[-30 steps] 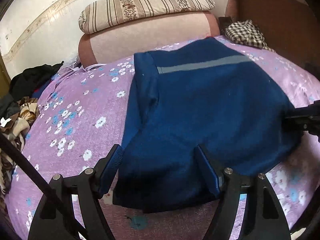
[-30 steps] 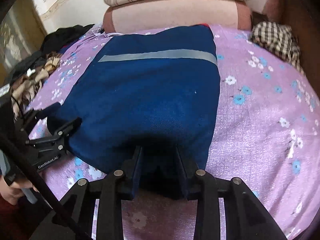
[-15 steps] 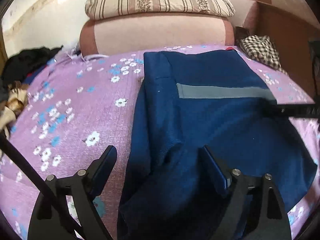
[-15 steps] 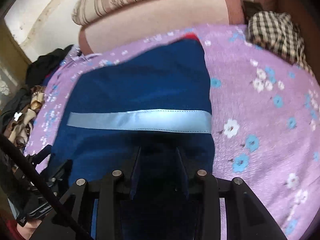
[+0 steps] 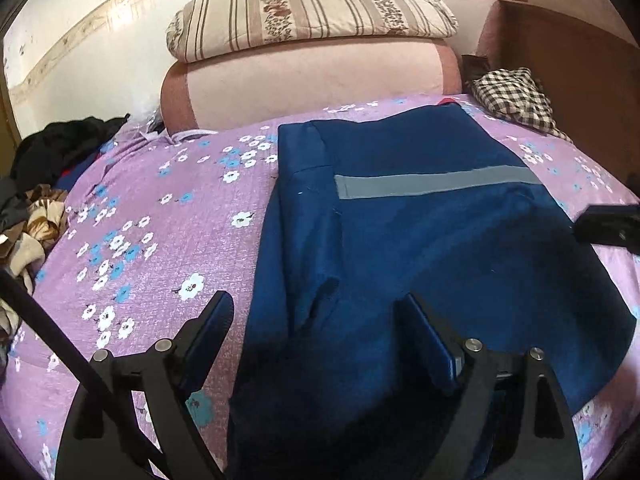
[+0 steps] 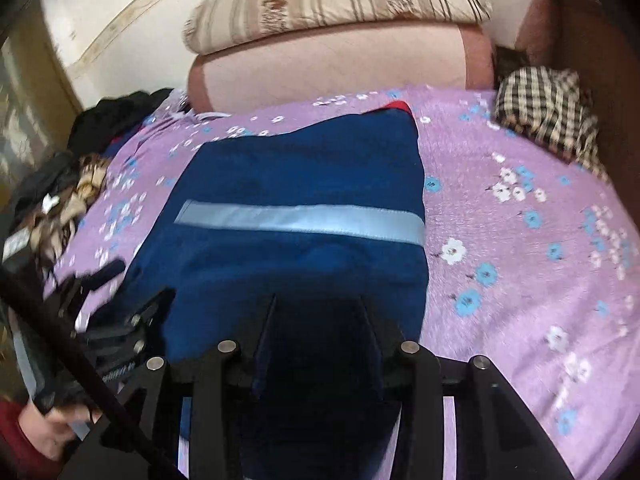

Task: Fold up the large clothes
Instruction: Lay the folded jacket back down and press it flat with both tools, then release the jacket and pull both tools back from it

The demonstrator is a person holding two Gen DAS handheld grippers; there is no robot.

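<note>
Garment (image 5: 440, 248), navy w/ grey stripe (image 5: 432, 186), lies on the purple floral bed sheet (image 5: 160, 248), near end lifted. Left claw (image 5: 320, 332) is spread wide, fabric between its fingers but not gripped. Right claw (image 6: 316, 320) looks pinched on the near hem, though blurred. Striped pillow (image 5: 312, 12) behind; checked cloth (image 5: 516, 98) at right.

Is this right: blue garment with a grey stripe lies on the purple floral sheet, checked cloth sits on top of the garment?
Not quite. The checked cloth is not on the garment; it lies apart from it, on the sheet at the far right corner, with bare sheet between them. The right wrist view shows this. The rest holds: the blue garment with its grey stripe lies on the purple floral sheet.
</note>
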